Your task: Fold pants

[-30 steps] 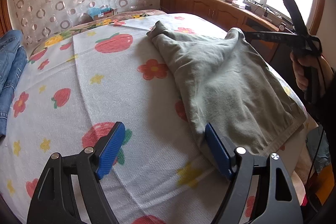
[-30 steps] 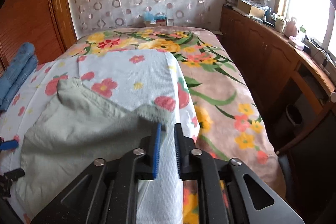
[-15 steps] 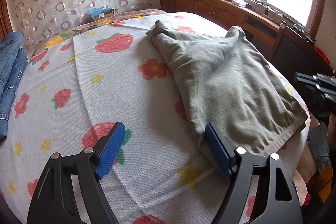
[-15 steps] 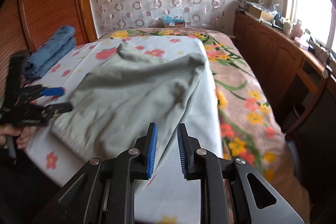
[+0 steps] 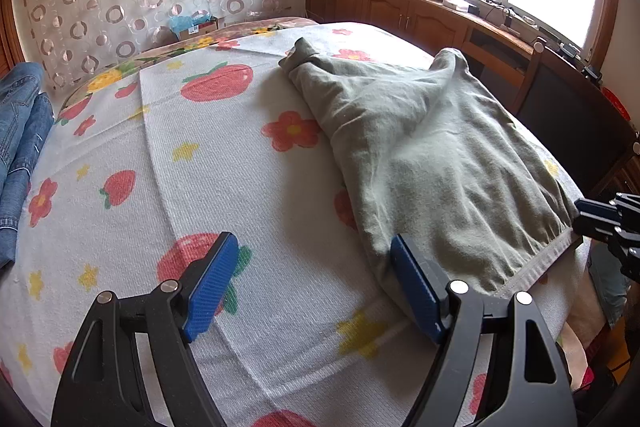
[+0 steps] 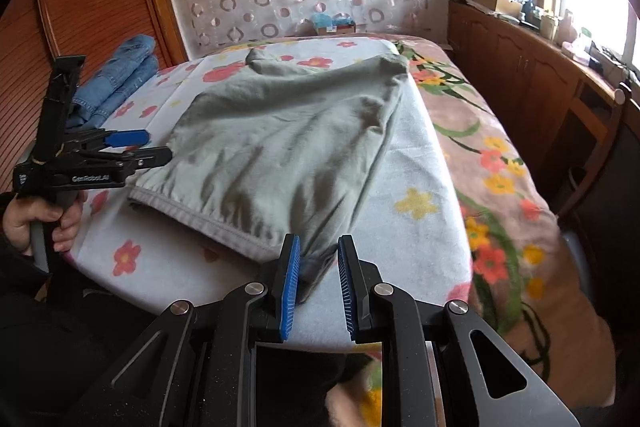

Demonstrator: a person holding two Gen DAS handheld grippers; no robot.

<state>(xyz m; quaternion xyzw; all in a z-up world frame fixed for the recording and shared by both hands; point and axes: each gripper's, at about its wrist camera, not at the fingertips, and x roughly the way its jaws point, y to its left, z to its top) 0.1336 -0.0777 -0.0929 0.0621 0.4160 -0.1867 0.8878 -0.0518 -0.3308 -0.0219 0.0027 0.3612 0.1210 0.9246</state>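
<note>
Sunlight from the window falls across a bed (image 5: 224,195) spread with a white towel-like cover printed with strawberries and flowers, a floral blanket showing beyond it on the far side. On the cover lie the grey-green pants (image 6: 288,147), already doubled leg over leg by the look of it, waistband toward the near edge and the leg ends trailing up the bed, still rumpled and a little skewed. So the lengthwise fold seems done, while the crosswise folds and the smoothing are left, as far as I can judge. The left gripper (image 5: 316,287) hangs over the waistband corner with its jaws spread wide, one blue pad just at the cloth's edge, gripping nothing. The right gripper (image 6: 318,283) sits at the other waistband corner, its jaws narrow and closing, with a tip of the fabric between them; I cannot see the pads pressing it yet. A hand (image 6: 36,219) holds the left tool's grip. Folded blue jeans (image 6: 116,79) rest by the wooden headboard side, a patterned curtain hangs behind, and a cluttered wooden cabinet (image 5: 404,11) runs under the window.
</note>
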